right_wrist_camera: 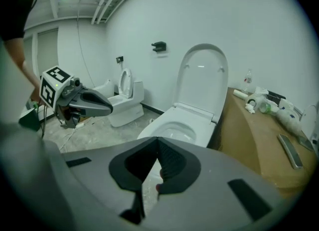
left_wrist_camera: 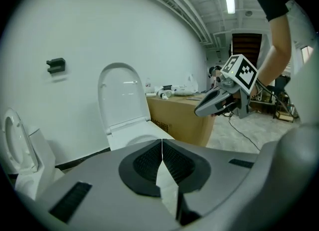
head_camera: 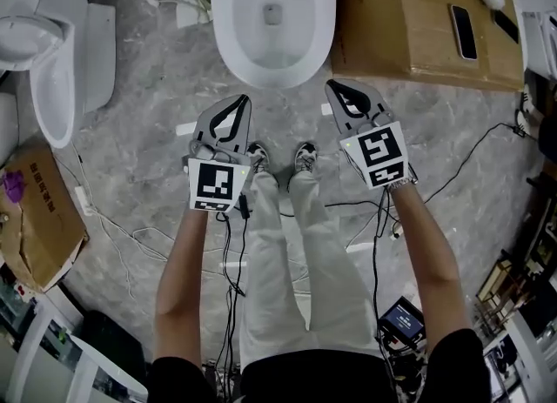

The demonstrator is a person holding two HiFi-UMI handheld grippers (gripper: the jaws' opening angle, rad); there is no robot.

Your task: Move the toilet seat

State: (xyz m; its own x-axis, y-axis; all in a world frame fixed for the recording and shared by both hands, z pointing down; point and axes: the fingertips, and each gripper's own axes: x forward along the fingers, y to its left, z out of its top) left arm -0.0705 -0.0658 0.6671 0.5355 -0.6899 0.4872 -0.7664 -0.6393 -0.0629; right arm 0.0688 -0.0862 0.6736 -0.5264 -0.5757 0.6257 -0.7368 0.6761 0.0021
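While L hand-held gripper [head_camera: 242, 101], R hand-held gripper [head_camera: 333, 88] closed, empty: white glossy toilet seat [right_wrist_camera: 202, 75] upright.

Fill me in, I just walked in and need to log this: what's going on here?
A person stands facing a white toilet with a gripper in each hand. The left gripper and right gripper are both shut and empty, held side by side in front of the bowl. Neither touches the toilet. Its lid stands upright, and a cardboard box sits right beside it.
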